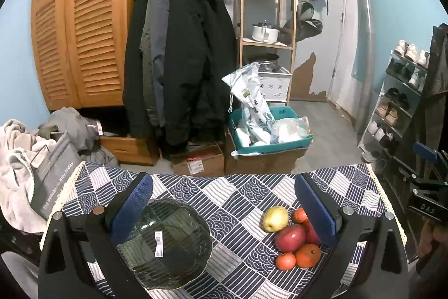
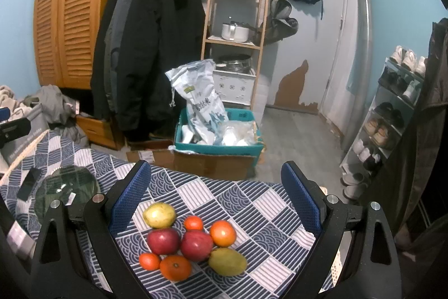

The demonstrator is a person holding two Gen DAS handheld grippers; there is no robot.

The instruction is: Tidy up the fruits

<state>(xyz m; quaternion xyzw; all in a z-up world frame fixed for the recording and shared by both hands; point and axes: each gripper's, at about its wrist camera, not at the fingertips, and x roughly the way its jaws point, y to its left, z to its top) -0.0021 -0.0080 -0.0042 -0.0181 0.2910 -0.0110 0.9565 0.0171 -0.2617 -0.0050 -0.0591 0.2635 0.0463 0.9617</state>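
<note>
Eight fruits (image 2: 193, 243) clustered on cloth (image 2: 252, 203); glass bowl (image 1: 165, 243) apart, empty. Left gripper (image 1: 224, 209) and right gripper (image 2: 215, 203): jaws apart, holding nothing.

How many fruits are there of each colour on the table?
Counted in the right wrist view:
Yellow-green: 2, one at the back, one at the front right
Red: 2
Orange: 4
Total: 8 fruits
</note>
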